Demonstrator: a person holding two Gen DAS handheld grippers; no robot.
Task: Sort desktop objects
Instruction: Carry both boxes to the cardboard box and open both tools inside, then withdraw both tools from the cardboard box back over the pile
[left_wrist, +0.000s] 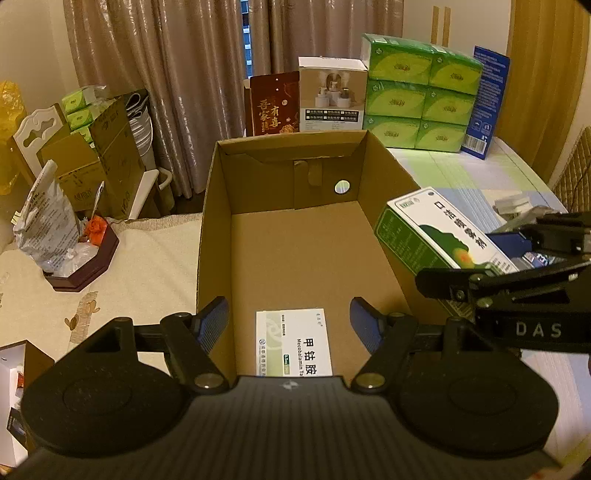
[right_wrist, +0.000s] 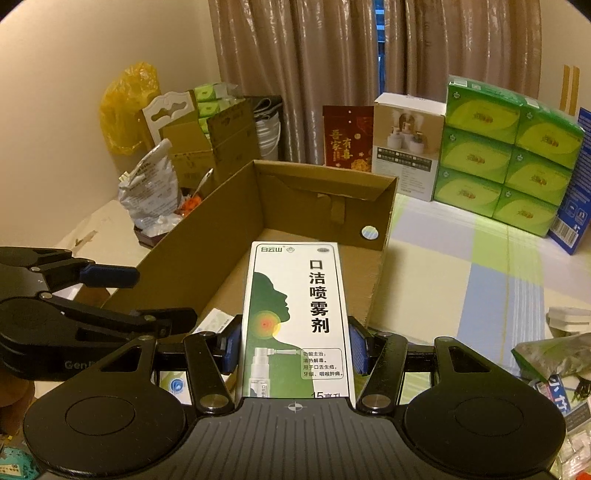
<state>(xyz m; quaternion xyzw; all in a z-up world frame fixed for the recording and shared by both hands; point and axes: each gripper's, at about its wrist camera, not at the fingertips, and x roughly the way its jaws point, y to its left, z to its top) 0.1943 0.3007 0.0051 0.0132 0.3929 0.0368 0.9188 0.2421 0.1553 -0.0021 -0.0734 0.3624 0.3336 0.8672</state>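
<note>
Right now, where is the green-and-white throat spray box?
The throat spray box is clamped in the right claw, held above the right rim of the open cardboard box, not yet inside.

White medicine box (left_wrist: 293, 341) lower end behind gripper body

A room in a home is shown. Long shiny brown curtains (left_wrist: 177, 81) are hung across the back, floor to top. A counter is covered with a soft cloth of green, blue and white squares (right_wrist: 461, 266), and a cream cloth with little brown shapes (left_wrist: 122, 280) is spread on the other side. Green packs of tissues (right_wrist: 506, 155) are stacked in a pile by the wall. A dark red card with gold writing (left_wrist: 274, 104) is stood beside them. Brown cardboard boxes (left_wrist: 99, 162) and a yellow plastic bag (right_wrist: 127, 107) are kept in the corner.
</note>
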